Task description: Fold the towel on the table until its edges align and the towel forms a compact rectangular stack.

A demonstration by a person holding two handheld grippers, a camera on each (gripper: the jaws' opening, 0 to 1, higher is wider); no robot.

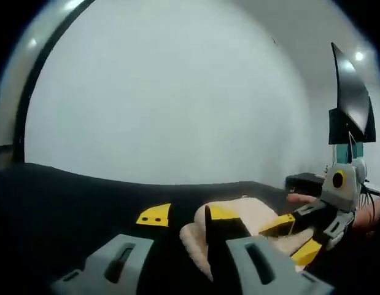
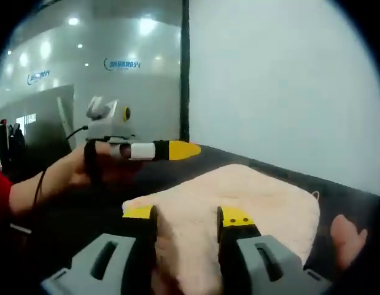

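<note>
Now both claws low over the black table (image 1: 67,196), left claw (image 1: 186,218) and right claw (image 2: 186,215) each open astride the pink towel (image 2: 257,196).

towel (image 2: 239,203) on table (image 1: 67,203) | wall (image 1: 177,92) behind table

Background only: plain white wall (image 1: 177,98) behind the black table (image 1: 54,203), a dark monitor (image 1: 349,92) on a stand far right in the left gripper view, a black vertical post (image 2: 185,67) and glossy grey wall with blue lettering (image 2: 122,64) in the right gripper view.
</note>
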